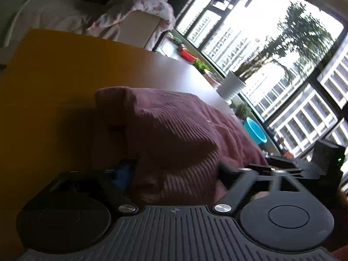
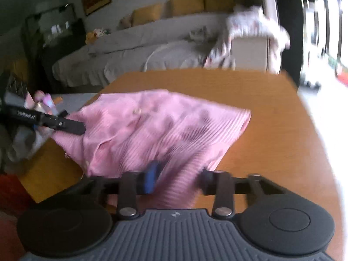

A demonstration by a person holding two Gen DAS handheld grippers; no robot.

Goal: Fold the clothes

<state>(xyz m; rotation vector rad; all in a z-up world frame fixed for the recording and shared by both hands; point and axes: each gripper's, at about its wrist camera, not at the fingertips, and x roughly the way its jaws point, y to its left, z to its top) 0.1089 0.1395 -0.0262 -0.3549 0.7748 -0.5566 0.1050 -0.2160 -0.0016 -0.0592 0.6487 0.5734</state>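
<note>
A pink ribbed garment [image 2: 152, 130] hangs stretched above the wooden table [image 2: 261, 130], held at two edges. My right gripper [image 2: 178, 178] is shut on its near edge, the cloth bunched between the fingers. My left gripper [image 2: 71, 127] shows at the left of the right wrist view, shut on the garment's left edge. In the left wrist view the same garment [image 1: 174, 134] looks dark maroon in shadow and fills the space between my left gripper's fingers [image 1: 174, 169]. The right gripper's body [image 1: 304, 167] shows at the right of that view.
A grey-covered sofa [image 2: 130, 50] with yellow cushions and a floral cloth [image 2: 250, 34] stands behind the table. A large window, a white plant pot [image 1: 231, 84] and a blue tub [image 1: 255, 130] lie beyond the table's far side. Clutter sits at the table's left.
</note>
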